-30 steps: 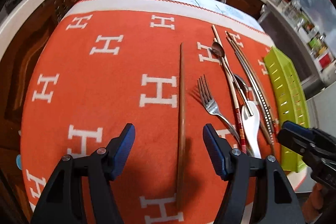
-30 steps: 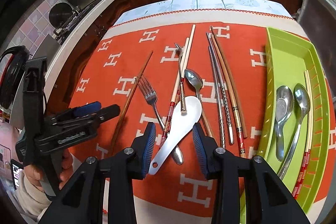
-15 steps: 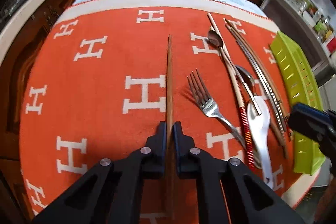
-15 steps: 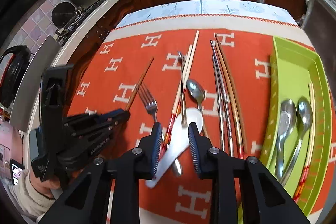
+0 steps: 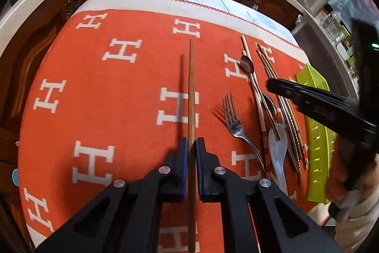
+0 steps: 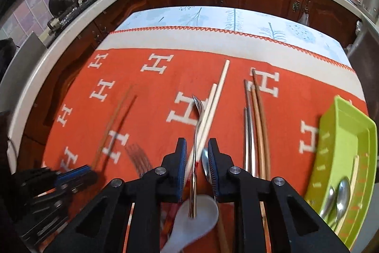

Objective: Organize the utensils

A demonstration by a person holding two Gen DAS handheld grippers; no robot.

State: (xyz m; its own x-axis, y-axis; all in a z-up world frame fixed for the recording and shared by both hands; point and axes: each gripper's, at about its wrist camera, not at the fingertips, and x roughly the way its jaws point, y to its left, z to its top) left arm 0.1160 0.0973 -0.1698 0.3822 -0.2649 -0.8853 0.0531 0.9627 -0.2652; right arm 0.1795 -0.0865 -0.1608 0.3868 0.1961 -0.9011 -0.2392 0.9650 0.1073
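Your left gripper (image 5: 191,146) is clamped tight on the long brown wooden chopstick (image 5: 191,96), blue pads pinching it low on the shaft, and the stick runs straight out along the fingers, its tip pointing away from you over the orange cloth with white H letters (image 5: 123,91). It casts a separate shadow on that cloth, so it looks lifted clear. Over on your right gripper (image 6: 197,158), the jaws have just been closing and they now straddle a crowd: a pale chopstick with a red-banded end (image 6: 214,108), a slim steel spoon (image 6: 197,115) and a second steel spoon bowl hard by the right pad; whether the pads actually press on any of them, I cannot tell. Just under that gripper sits the white ceramic soup spoon (image 6: 189,219). All those handles lie roughly along the fingers' own line, so the jaws squeeze across them, which is right, but picking just one looks tricky. Right of them lie the metal and brown chopsticks (image 6: 257,125), parallel. Furthest right is the lime-green plastic tray (image 6: 343,134), already holding two spoons, and your right hand is plainly the nearer one to it.
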